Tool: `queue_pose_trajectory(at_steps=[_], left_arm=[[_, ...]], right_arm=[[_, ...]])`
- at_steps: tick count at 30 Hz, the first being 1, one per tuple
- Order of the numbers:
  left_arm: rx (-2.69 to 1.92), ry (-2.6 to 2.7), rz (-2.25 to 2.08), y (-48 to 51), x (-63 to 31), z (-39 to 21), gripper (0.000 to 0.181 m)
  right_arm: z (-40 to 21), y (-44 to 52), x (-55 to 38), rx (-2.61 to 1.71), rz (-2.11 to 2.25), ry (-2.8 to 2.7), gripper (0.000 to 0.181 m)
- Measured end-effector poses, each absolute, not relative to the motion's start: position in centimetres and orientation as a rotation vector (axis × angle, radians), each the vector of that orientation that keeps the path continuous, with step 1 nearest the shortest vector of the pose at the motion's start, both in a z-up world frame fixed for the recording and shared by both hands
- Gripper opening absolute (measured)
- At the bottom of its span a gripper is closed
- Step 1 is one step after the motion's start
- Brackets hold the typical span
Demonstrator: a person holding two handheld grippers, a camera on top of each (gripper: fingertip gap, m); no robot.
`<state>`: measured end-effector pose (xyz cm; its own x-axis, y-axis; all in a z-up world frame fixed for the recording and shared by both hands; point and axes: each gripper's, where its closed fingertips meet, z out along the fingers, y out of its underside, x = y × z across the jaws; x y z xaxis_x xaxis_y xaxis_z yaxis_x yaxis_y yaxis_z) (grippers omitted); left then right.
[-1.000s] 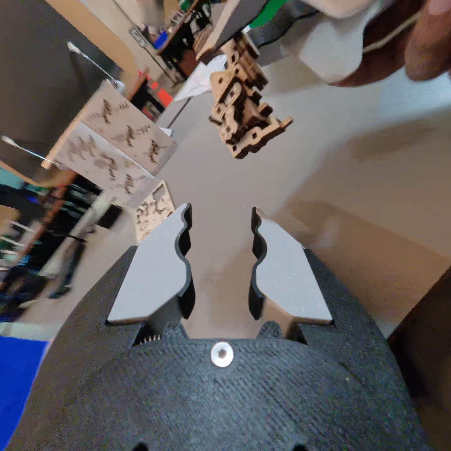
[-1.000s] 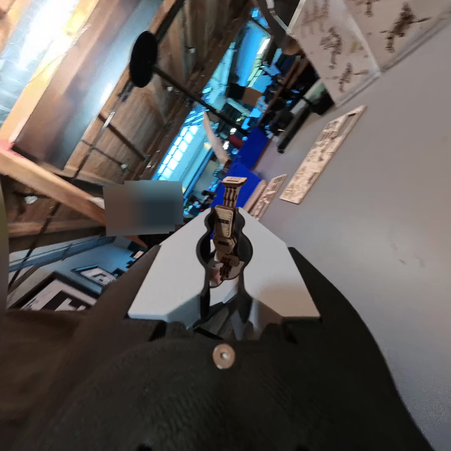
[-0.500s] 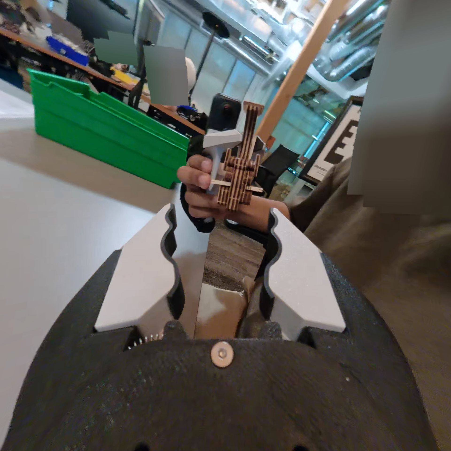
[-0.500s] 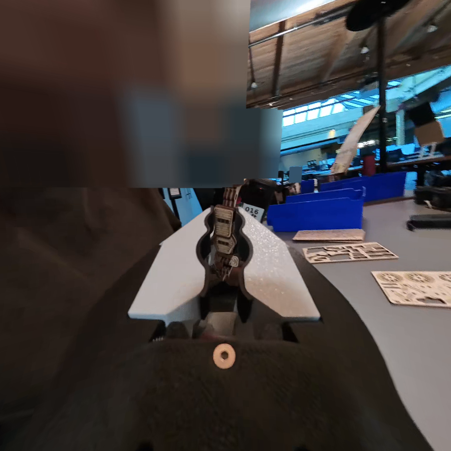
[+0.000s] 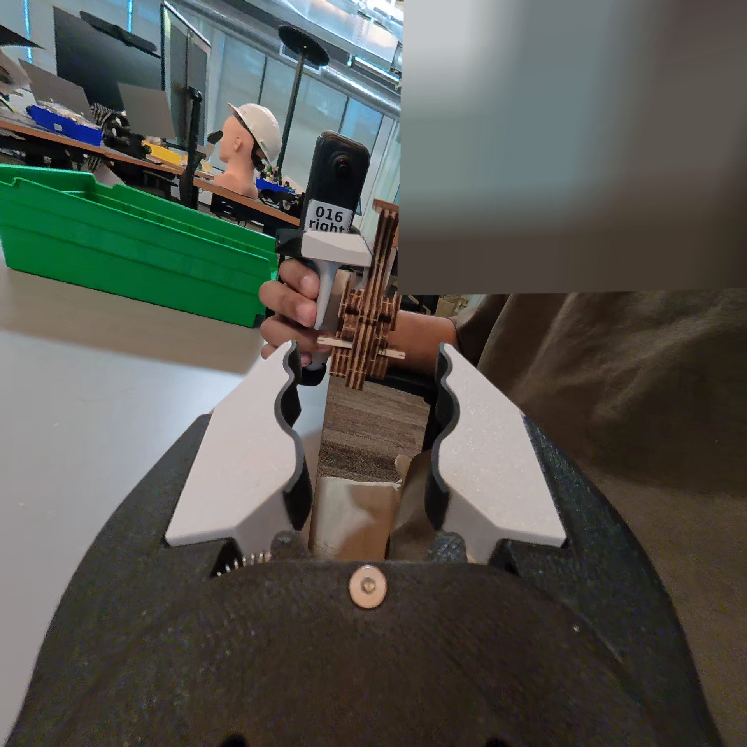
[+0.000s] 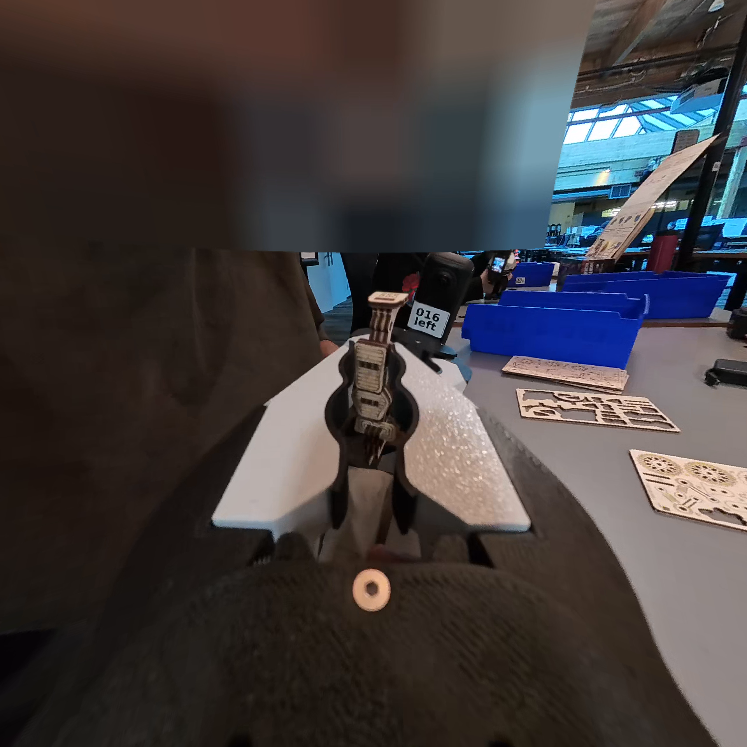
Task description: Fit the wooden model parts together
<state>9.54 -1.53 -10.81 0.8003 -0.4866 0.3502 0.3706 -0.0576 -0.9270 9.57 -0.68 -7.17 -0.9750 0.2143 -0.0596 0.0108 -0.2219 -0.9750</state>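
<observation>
Right gripper (image 6: pixel 372 364) clamps wooden model (image 6: pixel 374 388) seemingly upright; left gripper (image 5: pixel 366 364) gapes empty.

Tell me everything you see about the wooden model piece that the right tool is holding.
The wooden model piece is a narrow stack of thin, light plywood layers with dark burnt edges, slotted together. It stands upright, clamped between the fingers of the right tool, its flat cap sticking out above them. In the left wrist view a thin pale pin crosses its lower part. It is held in the air, off the table.
</observation>
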Motion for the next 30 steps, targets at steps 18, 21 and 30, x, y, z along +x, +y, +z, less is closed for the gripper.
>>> queue_pose_trajectory(at_steps=[18,21,30], left_arm=[[-1.503,0.119,-0.7,-1.33,9.5,-11.57,0.041],[-1.503,0.126,-0.701,-1.37,9.63,-11.57,0.04],[-1.503,0.12,-0.69,-1.29,9.39,-11.57,0.039]], right_arm=[[-7.71,-0.54,9.61,-0.314,2.399,-1.894,0.015],[-7.73,-0.59,9.66,-0.317,2.406,-1.898,0.015],[-7.67,-0.52,9.65,-0.329,2.417,-1.893,0.014]])
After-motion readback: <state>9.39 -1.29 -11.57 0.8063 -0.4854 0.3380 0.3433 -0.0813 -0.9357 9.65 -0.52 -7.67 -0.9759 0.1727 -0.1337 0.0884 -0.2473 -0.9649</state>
